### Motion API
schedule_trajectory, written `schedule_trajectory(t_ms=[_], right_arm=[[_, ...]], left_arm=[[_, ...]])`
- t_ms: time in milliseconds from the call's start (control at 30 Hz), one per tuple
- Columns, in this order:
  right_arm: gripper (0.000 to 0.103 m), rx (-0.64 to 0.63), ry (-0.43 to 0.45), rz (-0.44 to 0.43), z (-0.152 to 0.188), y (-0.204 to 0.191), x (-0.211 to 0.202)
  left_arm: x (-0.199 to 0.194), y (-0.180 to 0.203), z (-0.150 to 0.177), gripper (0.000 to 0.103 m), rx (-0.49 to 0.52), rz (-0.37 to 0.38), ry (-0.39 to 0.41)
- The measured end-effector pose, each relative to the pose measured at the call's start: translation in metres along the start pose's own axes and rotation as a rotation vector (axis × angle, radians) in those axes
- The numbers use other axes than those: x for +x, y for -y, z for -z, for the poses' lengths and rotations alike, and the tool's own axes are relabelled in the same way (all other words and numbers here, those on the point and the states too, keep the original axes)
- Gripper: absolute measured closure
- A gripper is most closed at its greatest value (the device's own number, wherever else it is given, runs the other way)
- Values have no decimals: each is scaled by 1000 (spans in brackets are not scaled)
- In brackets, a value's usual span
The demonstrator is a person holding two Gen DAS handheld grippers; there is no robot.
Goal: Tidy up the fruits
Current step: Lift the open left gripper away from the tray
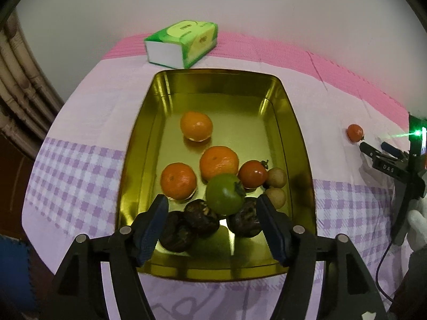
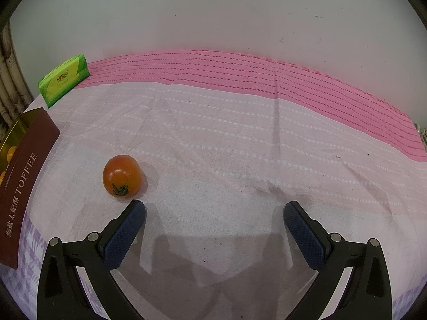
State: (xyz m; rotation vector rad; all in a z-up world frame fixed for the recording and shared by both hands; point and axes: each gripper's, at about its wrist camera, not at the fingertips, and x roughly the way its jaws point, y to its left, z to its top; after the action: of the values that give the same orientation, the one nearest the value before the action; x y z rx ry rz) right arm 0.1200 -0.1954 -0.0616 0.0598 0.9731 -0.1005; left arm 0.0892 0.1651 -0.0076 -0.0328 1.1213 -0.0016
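A glossy gold metal tin, rectangular with rounded corners, sits on a soft pink-and-lilac checked cloth. It holds three dimpled oranges, a smooth green tomato, a red tomato, two tan longans and wrinkled dark fruits. The left gripper hangs spread above them, pinching nothing. The right gripper is spread too, empty, its textured blue pads just beside a shiny orange-red tomato lying on the cloth. The tin's maroon side reads "TOFFEE". A green tissue pack lies behind the tin.
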Motion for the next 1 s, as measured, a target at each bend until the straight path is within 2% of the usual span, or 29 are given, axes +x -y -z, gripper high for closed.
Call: schedule_trajectory(t_ms=[400, 567, 1000], right_arm=[[0, -3, -2, -2, 0, -1, -2], [0, -39, -54, -32, -1, -4, 0], [0, 38, -78, 27, -1, -13, -3]], left_arm=[[-21, -21, 13, 39, -54, -50, 45], [-23, -32, 21, 38, -83, -64, 46], [-32, -52, 28, 38, -143, -89, 71]])
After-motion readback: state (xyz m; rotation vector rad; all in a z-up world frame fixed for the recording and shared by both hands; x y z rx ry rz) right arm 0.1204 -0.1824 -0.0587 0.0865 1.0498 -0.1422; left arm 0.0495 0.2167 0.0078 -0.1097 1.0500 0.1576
